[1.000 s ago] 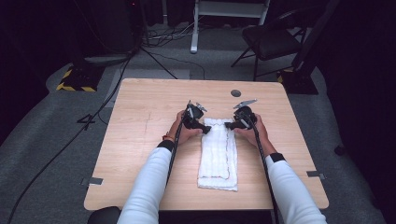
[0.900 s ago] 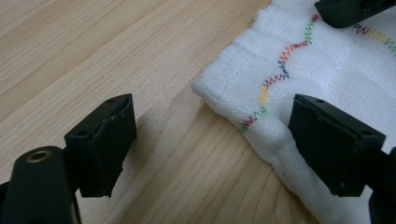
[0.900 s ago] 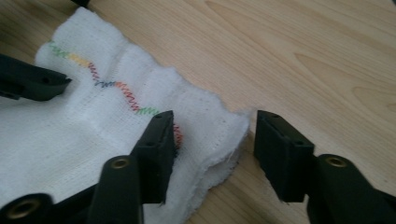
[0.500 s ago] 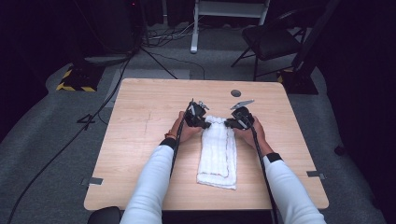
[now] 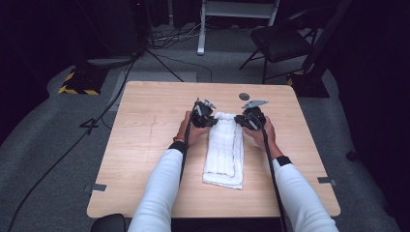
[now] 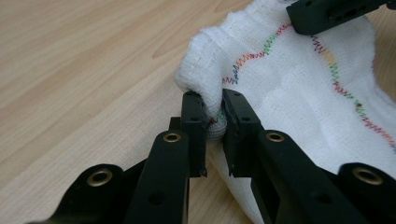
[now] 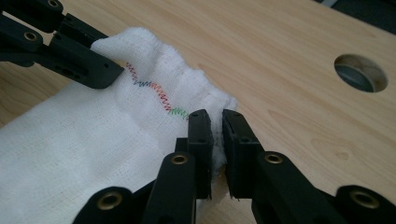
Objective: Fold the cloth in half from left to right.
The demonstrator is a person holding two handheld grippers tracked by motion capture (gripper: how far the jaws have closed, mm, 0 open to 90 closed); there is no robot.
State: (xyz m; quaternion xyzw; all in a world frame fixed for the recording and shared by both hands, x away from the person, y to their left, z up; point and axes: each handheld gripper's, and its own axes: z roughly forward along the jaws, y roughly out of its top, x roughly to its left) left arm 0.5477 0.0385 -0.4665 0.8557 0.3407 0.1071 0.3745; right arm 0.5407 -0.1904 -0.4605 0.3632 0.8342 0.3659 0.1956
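Wooden table (image 5: 145,145) – white folded towel (image 5: 223,159) lies lengthwise at centre, far end bunched and narrowed. Left gripper (image 5: 207,117) at towel's far left corner, right gripper (image 5: 243,120) at far right corner – jaws have just been closing, cloth between them. White sleeves enter from bottom edge. Round hole (image 5: 244,96) in tabletop beyond right gripper.

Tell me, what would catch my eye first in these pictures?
A folded white cloth with a zigzag of coloured stitching lies in the middle of the wooden table. At its far end, the left gripper and the right gripper have just been closing, and each now pinches one corner, bunching the fabric between them.
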